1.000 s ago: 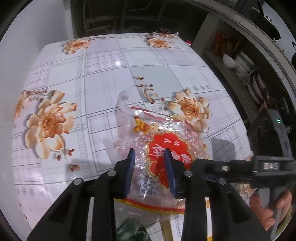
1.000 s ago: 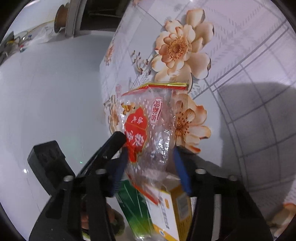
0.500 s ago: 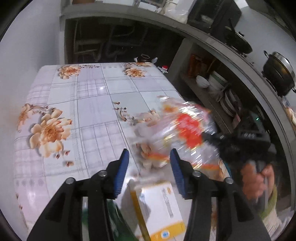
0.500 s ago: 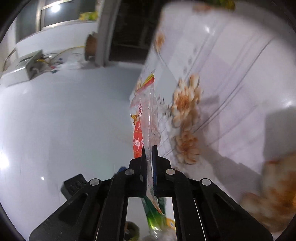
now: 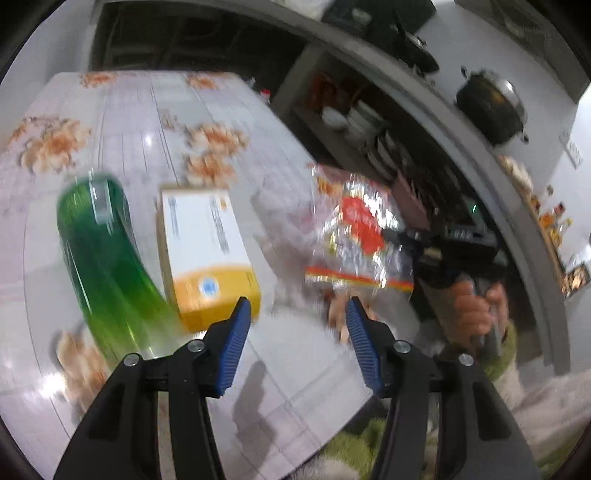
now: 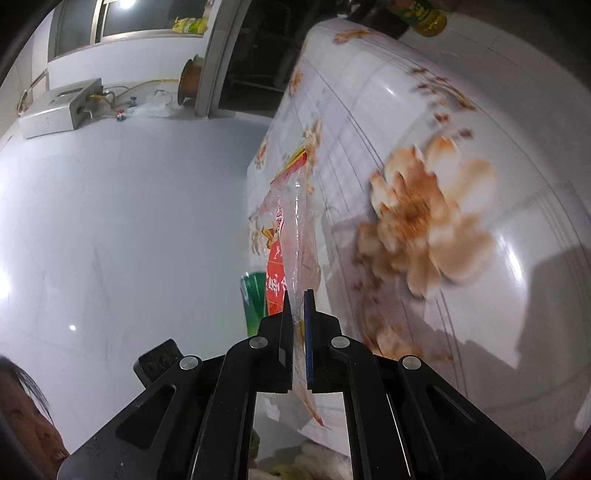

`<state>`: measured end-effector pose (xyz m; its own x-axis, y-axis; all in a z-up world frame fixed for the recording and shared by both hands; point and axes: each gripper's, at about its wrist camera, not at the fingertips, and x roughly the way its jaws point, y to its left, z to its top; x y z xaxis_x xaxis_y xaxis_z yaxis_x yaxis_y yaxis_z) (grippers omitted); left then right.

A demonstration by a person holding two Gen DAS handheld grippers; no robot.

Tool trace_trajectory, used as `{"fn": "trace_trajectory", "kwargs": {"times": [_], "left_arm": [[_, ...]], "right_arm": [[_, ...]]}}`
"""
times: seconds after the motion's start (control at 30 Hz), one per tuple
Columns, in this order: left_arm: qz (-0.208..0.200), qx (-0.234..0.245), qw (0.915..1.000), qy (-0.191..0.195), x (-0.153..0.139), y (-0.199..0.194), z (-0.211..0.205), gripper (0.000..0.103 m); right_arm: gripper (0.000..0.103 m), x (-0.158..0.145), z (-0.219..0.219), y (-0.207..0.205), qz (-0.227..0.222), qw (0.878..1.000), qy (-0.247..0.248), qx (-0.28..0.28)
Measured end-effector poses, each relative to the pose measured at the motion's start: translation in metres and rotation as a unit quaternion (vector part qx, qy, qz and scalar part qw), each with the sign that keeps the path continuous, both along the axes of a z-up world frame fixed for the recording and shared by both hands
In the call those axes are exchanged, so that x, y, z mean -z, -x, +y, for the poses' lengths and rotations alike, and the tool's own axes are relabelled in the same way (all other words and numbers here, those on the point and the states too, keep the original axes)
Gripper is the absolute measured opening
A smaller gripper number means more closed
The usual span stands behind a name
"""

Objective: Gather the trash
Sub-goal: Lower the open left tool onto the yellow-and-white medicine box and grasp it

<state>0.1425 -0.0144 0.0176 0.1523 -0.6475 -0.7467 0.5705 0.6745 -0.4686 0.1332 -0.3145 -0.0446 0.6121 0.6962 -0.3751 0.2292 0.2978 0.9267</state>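
A crinkled clear plastic bag (image 5: 354, 221) with a red label hangs in the air over the table's right edge. My right gripper (image 6: 297, 295) is shut on its lower edge, and the bag (image 6: 291, 229) stands edge-on between the pads. In the left wrist view that right gripper (image 5: 391, 234) reaches in from the right, held by a hand (image 5: 472, 306). My left gripper (image 5: 297, 306) is opening, with nothing between its blue pads. A green bottle (image 5: 103, 251) lies on the table, left of the left gripper. A white and yellow box (image 5: 207, 243) lies beside it.
The flowered tablecloth (image 5: 147, 122) covers the table. A shelf with stacked bowls (image 5: 351, 118) and a counter with a dark pot (image 5: 491, 107) run along the right. A green can (image 6: 424, 18) stands at the table's far end. White wall (image 6: 110, 221) lies left.
The right gripper shut on the bag and carried it off to the right. The left gripper let the bag go, opened and drew back, so the bottle and box came into view.
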Motion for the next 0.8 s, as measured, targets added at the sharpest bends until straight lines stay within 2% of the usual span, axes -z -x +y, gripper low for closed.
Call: {"fn": "trace_trajectory", "kwargs": {"times": [0.13,0.27,0.47,0.57,0.67,0.73,0.8], "left_arm": [[0.011,-0.02,0.999,-0.038,0.017,0.01,0.007,0.052],[0.002,-0.049,0.9972,-0.056,0.017,0.014,0.027,0.054],[-0.012,-0.108,0.9914,-0.074,0.016,0.02,0.064,0.058],[-0.021,-0.115,0.991,-0.065,0.01,0.026,0.073,0.059],[-0.039,-0.103,0.9927,-0.048,0.002,0.028,0.068,0.067],[-0.053,-0.094,0.9926,-0.056,-0.001,0.025,0.056,0.074],[-0.061,-0.092,0.9914,-0.071,0.002,0.019,0.043,0.085]], "right_arm": [[0.004,-0.002,-0.005,0.018,0.001,1.0,0.003,0.0],[0.004,-0.004,-0.01,0.026,-0.007,1.0,0.01,0.002],[0.004,-0.002,-0.009,0.038,-0.007,1.0,0.016,0.002],[0.004,-0.002,-0.008,0.037,-0.003,1.0,0.026,0.003],[0.004,-0.003,-0.008,0.038,-0.002,0.999,0.037,0.005],[0.004,-0.006,-0.006,0.035,-0.003,0.999,0.044,0.007],[0.004,-0.007,-0.005,0.036,-0.002,0.999,0.048,0.009]]}}
